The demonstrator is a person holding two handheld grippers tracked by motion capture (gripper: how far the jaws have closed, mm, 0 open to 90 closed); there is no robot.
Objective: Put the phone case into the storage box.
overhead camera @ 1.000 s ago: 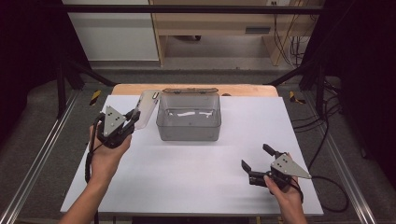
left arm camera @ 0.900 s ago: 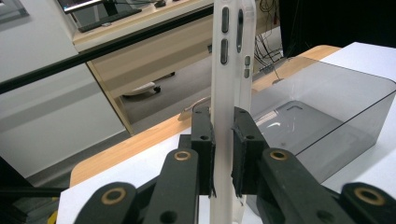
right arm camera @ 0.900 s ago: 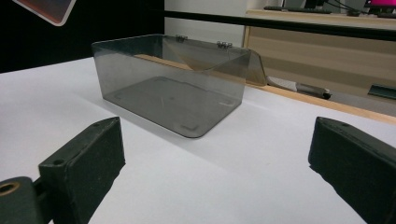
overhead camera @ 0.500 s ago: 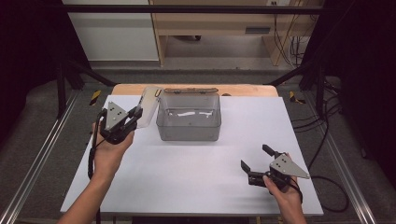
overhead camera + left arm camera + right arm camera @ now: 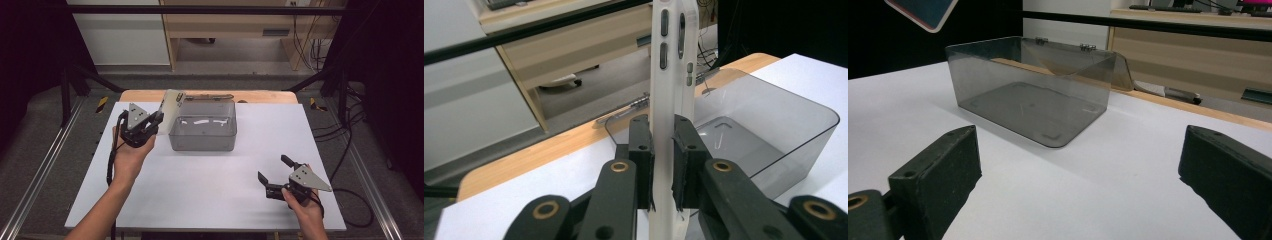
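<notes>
Mid-carry step, by the look of it: left gripper (image 5: 159,119) clamped on a white phone case (image 5: 672,65), held edge-on and upright above the desk (image 5: 210,195), just beside the left rim of the smoky clear box (image 5: 202,127). Case not yet over the opening. Right gripper (image 5: 274,176) parked low near the front right of the desk, jaws wide apart, holding nothing, well apart from the box.

Next move probably called for shifting the case over the box opening, tilting it flat and lowering before release; rim clearance looked tight.

Case: thin rigid plastic, matte off-white, slotted button cutouts along the edge. Box: tinted translucent plastic, rounded corners, hinged lid (image 5: 1068,52) folded open at the back, empty inside. Desk top smooth white, wooden strip at the far edge.
</notes>
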